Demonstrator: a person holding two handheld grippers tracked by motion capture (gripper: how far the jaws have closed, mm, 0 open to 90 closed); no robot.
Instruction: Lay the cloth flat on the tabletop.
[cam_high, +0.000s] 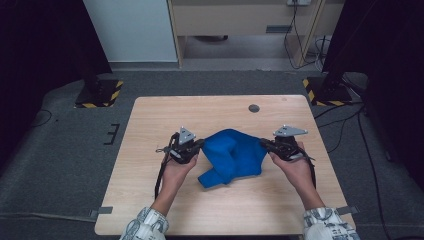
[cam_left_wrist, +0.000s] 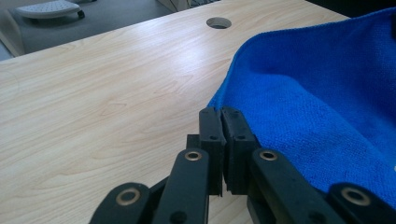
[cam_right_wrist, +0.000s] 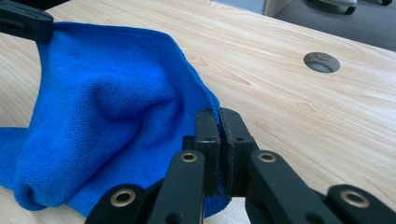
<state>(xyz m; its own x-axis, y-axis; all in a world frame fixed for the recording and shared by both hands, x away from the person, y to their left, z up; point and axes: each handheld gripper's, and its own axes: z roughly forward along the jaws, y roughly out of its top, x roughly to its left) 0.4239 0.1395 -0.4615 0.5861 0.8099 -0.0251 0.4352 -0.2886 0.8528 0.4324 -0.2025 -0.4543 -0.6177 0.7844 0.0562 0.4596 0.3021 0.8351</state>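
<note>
Our left tongs (cam_left_wrist: 221, 122) are pressed together on the hem of the soft blue microfibre cloth (cam_high: 234, 152), pinching a corner of it; in the left gripper view the fabric rises away from the pads to their right. Our right tongs (cam_right_wrist: 219, 122) are likewise clamped on the opposite corner, with the cloth bunching off to their left. Between the two pairs the cloth sags in a loose pouch, its middle hanging and its lower flap resting on the pale wooden bench (cam_high: 165, 112) just below and between our hands (the fold there looks doubled over). We judge it light, limp and a little grippy, so it will not slip from the pads but will droop and crease wherever it is unsupported. Corners and hems are the places to hold it; a pinch mid-panel would only gather a bunch. Beyond the right tongs lies a round cable hole (cam_right_wrist: 321, 62) in the bench.
</note>
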